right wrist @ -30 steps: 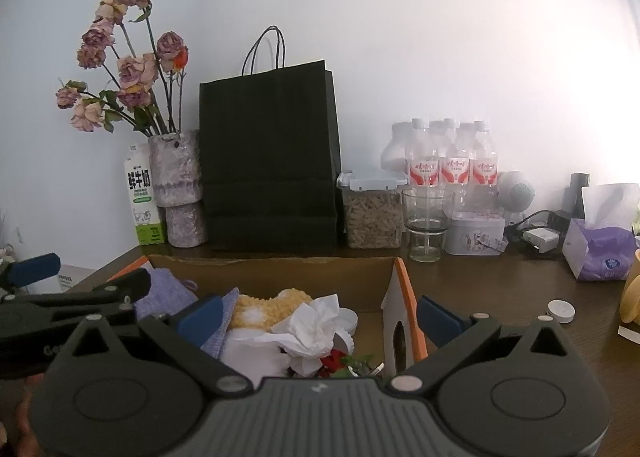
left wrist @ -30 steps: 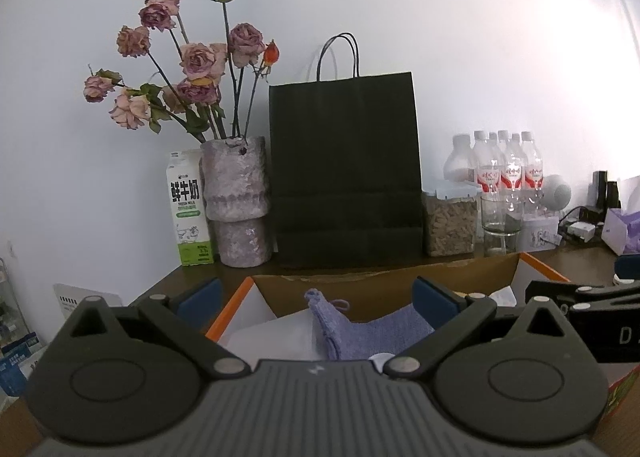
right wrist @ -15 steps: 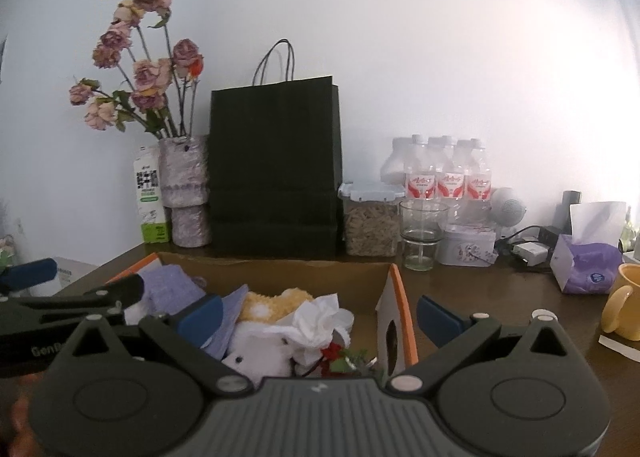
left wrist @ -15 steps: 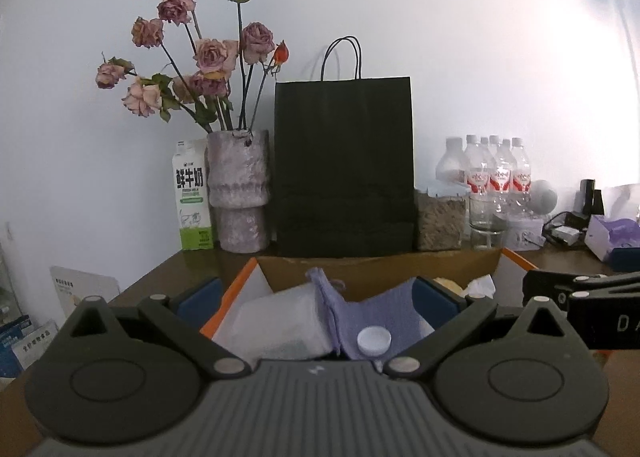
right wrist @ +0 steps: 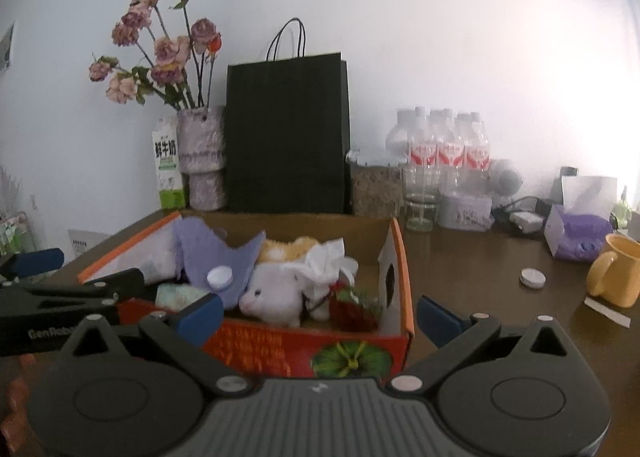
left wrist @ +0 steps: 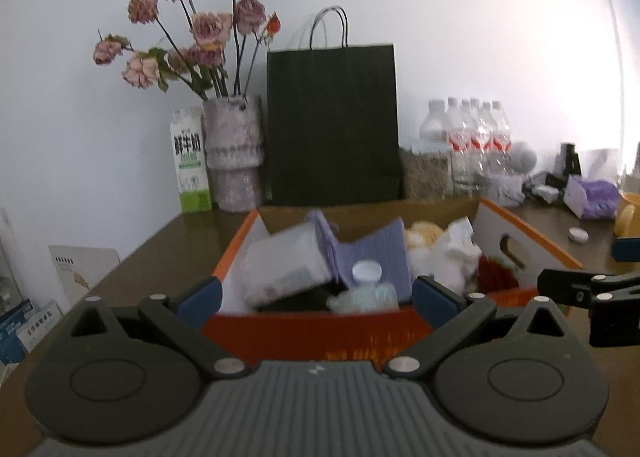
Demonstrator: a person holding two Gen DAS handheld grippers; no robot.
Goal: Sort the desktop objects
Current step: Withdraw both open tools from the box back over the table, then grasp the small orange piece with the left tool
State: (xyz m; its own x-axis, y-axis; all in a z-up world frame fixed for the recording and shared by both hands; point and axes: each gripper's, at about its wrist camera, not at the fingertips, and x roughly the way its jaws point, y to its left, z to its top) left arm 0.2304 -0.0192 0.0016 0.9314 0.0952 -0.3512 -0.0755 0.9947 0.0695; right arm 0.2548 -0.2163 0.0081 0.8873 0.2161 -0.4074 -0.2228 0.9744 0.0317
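Both claws, left [left wrist: 316, 293] and right [right wrist: 320, 309], backed off the box [right wrist: 360, 345] ahead, open and empty, so probably hunting the next worktop item.

My left gripper [left wrist: 316, 295] has a dark grey ribbed body, two round black discs, black linkage bars with silver rivets and blue pads [left wrist: 199, 297] at the tips. My right gripper [right wrist: 320, 311] looks the same, a small white logo on its ribs. In the right wrist view, the left one's black side shows white lettering.
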